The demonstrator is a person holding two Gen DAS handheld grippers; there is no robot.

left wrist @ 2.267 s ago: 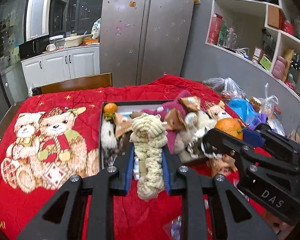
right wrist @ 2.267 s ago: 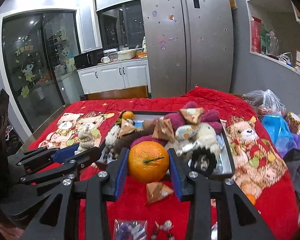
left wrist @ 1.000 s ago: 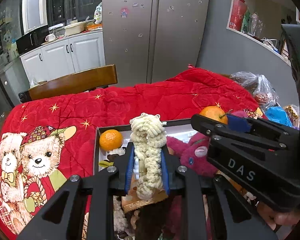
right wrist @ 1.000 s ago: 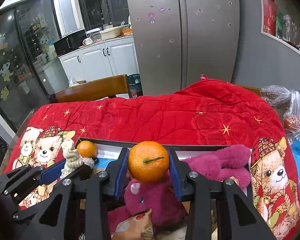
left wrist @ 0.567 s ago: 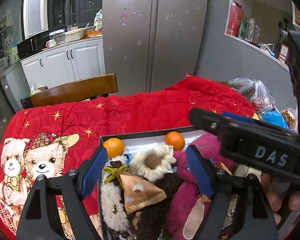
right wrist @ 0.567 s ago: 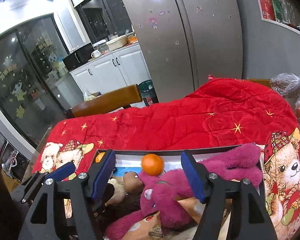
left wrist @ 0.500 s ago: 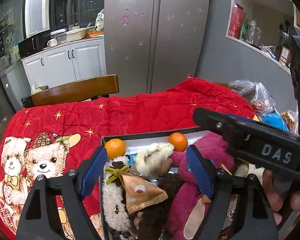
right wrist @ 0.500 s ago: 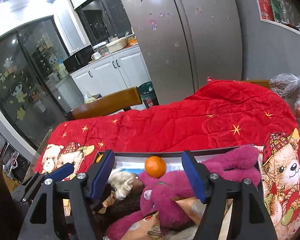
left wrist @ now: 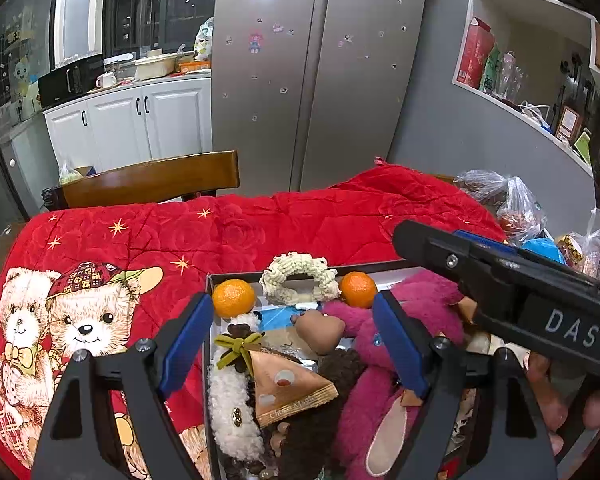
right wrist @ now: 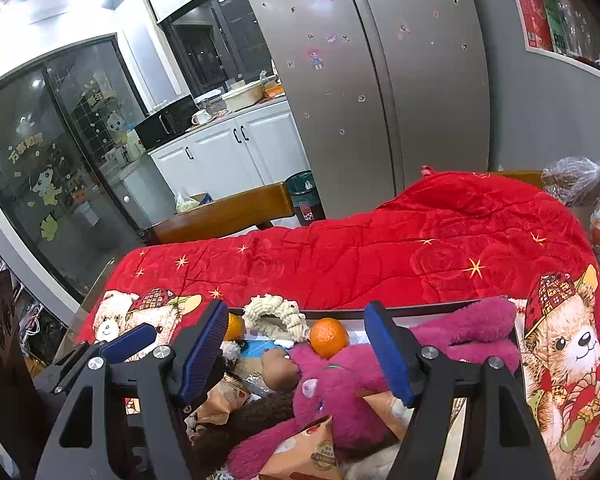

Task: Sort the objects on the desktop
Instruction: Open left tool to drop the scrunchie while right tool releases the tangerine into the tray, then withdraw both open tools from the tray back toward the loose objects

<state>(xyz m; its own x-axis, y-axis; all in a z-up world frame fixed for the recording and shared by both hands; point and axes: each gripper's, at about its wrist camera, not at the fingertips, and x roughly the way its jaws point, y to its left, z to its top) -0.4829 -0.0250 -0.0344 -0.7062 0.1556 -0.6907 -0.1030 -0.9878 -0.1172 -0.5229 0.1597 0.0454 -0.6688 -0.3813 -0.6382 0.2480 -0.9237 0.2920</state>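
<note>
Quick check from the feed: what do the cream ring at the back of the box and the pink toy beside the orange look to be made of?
The cream ring looks like chunky chenille or yarn: matte, nubby loops all round its hoop. The pink toy looks like plush fabric, short fuzzy pile with soft rounded limbs, probably stuffed. The orange has a dimpled, slightly glossy peel; real or fake, I can't tell.

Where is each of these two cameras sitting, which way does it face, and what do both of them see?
Left wrist: sits on the left tongs, looking down over the tray of toys; its own open blue pads, the right tongs and some fingers show.
Right wrist: sits on the right tongs, facing the same tray from further right; its open pads and the left tongs show.
Shared: cream yarn ring, orange, pink plush, red blanket, fridge.
</note>
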